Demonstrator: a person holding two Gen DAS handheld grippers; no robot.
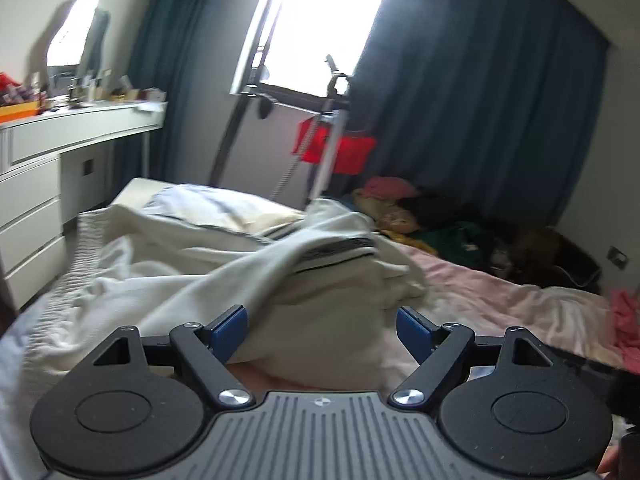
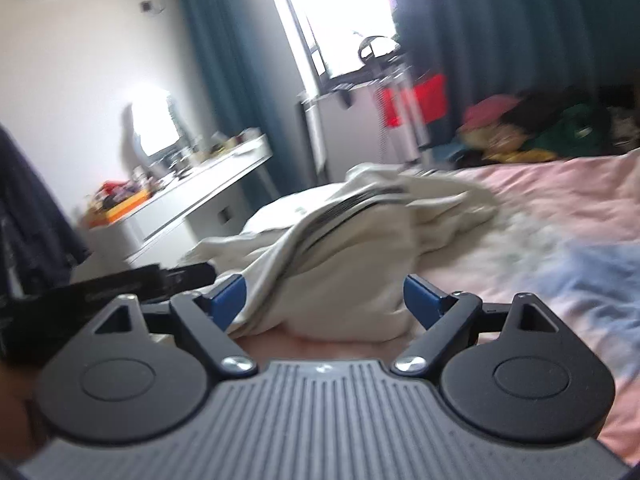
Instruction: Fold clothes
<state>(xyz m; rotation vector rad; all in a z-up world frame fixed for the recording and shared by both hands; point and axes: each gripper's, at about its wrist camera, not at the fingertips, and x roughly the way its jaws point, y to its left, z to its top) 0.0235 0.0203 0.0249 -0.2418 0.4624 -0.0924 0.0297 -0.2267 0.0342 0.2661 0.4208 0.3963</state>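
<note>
A: Where's the garment?

B: The white garment (image 1: 320, 280) lies bunched at centre frame on the pink bed (image 1: 500, 292), a striped band running from lower left up to the right in both views.

A: And my jaws?

B: Both spread, pinching nothing. On the left gripper (image 1: 322, 330) cloth fills the gap and touches the left pad; on the right gripper (image 2: 324, 300) it does the same. I judge neither hand nearer.

A: Surroundings?

B: A dresser (image 1: 60, 152) at left, a clothes pile (image 1: 420, 216) at right, curtains (image 1: 480, 100) behind.
</note>
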